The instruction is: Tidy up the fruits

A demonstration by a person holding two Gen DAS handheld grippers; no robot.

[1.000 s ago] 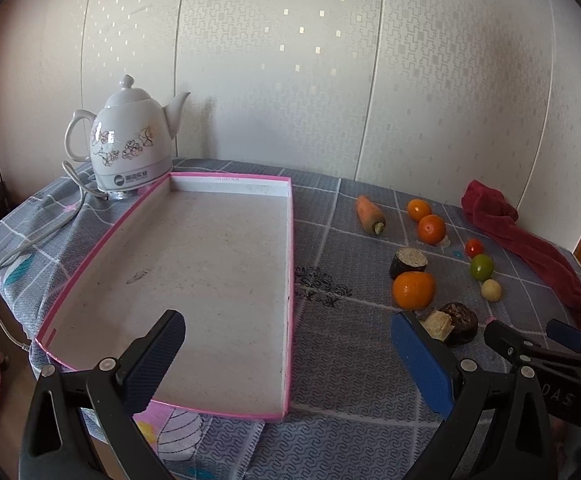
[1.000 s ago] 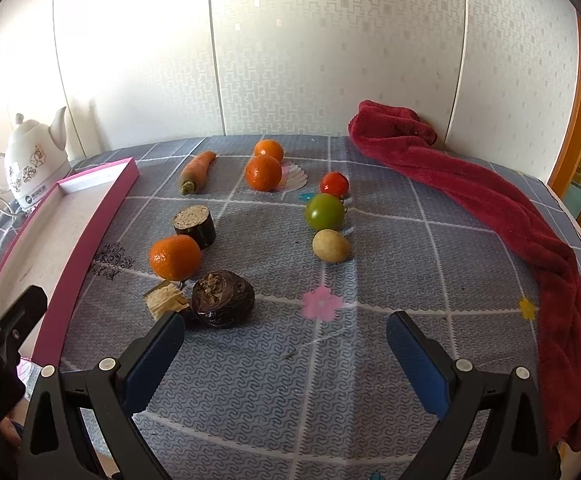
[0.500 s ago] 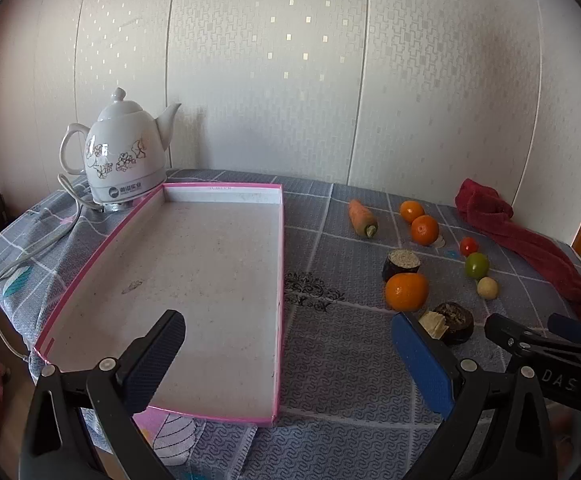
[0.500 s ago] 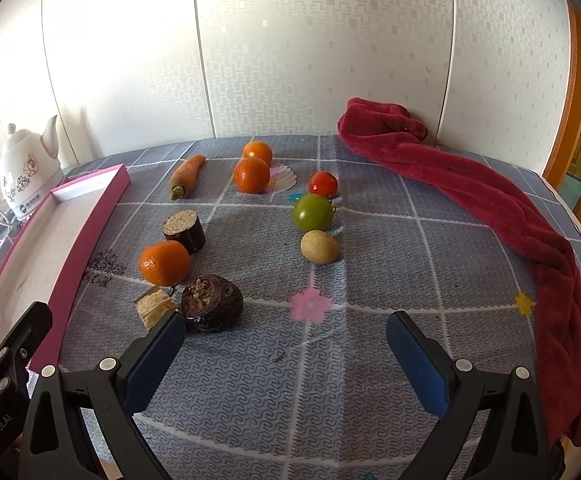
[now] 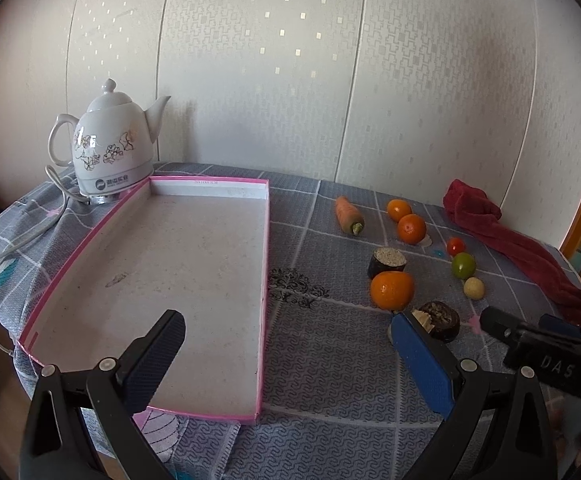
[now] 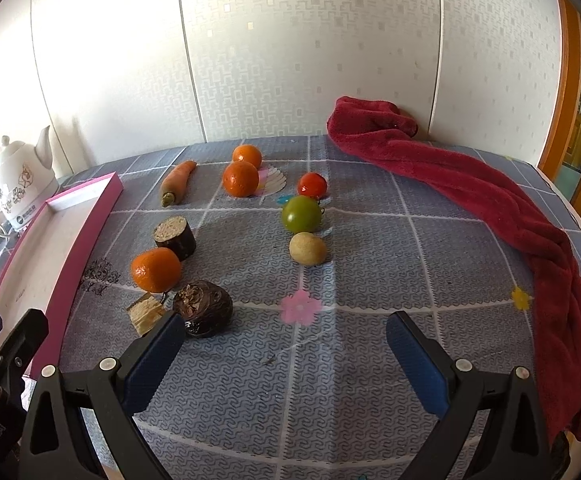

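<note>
Both pairs of fingers stand wide apart and hold nothing: the left gripper (image 5: 286, 354) hangs over the near end of the pink tray (image 5: 264, 264), and the right gripper (image 6: 284, 354) hovers above the tabletop (image 6: 370, 264) just right of that tray.

Taking the tray as landmark, nothing lies in it; its pale floor is bare (apart from a few smudges). All the produce sits on the cloth to its right. Nearest the tray's long edge are the large orange (image 6: 155, 270) and the dark cut cylinder (image 6: 175, 232). In front of these lie a pale wedge (image 6: 145, 313) touching or almost touching a dark wrinkled lump (image 6: 203, 307). Further right are a green tomato (image 6: 301, 214), a red tomato (image 6: 312, 184) and a pale round fruit (image 6: 307, 248). Toward the tray's far end lie the carrot (image 6: 178, 182) and two smaller oranges (image 6: 240, 178). By my reading the sorting has not begun, and every piece is left to move.

What the dark lump and the wedge are, I cannot tell. The left gripper's right finger covers part of the wedge in its own view. The white kettle (image 5: 112, 148) stands at the tray's far left corner, and a red towel (image 6: 490, 208) trails far right, its end cut off.
</note>
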